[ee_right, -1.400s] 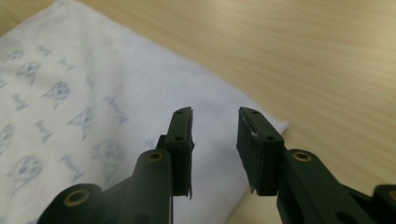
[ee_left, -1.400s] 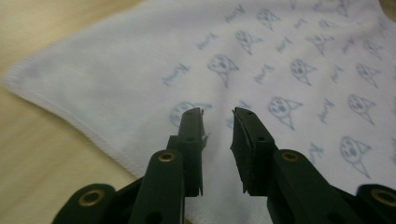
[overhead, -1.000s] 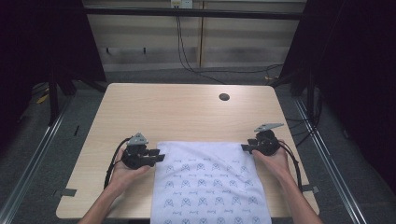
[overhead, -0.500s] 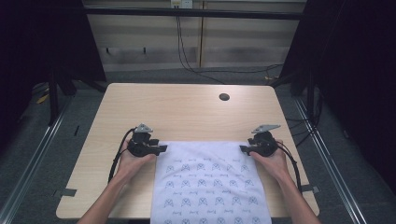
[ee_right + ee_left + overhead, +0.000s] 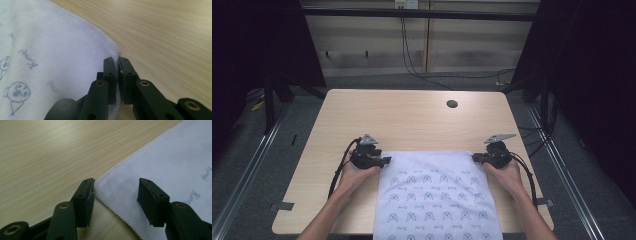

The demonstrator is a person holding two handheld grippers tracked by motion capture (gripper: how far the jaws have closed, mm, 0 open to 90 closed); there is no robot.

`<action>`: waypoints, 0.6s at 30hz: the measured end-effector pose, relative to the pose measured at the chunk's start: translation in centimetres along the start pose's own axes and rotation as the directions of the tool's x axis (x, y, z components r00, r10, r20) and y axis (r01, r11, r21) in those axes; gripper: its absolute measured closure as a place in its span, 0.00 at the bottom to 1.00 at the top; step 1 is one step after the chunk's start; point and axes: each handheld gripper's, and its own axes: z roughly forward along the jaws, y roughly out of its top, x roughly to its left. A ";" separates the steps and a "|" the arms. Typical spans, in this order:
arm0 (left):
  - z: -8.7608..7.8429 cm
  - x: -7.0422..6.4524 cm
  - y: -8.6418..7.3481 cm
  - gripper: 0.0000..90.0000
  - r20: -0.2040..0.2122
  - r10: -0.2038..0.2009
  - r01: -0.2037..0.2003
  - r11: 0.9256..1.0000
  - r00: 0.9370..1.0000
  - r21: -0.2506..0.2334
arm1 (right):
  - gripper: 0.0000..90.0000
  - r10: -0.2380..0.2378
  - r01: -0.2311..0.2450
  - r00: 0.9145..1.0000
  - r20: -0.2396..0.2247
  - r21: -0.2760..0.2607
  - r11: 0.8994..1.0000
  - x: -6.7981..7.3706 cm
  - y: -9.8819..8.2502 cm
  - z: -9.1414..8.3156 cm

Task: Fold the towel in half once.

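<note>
Cloth corners at the tongs

The white printed cloth [image 5: 439, 200] lies flat between both tongs. The right gripper [image 5: 117, 67] has just clamped its jaws onto the far right corner. The left gripper [image 5: 115, 195] has jaws parted, the far left corner lying between them, unpressed, on the table [image 5: 402, 120].

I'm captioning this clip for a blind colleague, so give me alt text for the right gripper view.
The right hand-held gripper is shut on the stitched corner of a white cloth printed with small grey cartoon faces and script. The cloth lies flat on a light wooden table, spreading left of the black jaws, with bare wood to their right.
</note>
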 end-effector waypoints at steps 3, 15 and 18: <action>0.0 -0.4 0.0 0.70 0.044 0.023 -0.023 1.000 0.999 -0.001 | 0.98 0.000 0.000 1.000 -0.014 -0.007 1.000 0.0 -0.1 0.1; -0.2 -0.2 -0.1 0.97 0.107 -0.014 0.014 1.000 0.994 -0.002 | 0.98 0.019 -0.020 1.000 -0.025 -0.032 0.999 -0.1 -0.2 -0.1; -0.1 0.0 -0.3 0.97 0.110 -0.023 0.024 1.000 0.994 -0.002 | 0.88 0.021 -0.021 1.000 -0.001 -0.040 0.999 -0.1 -0.1 0.0</action>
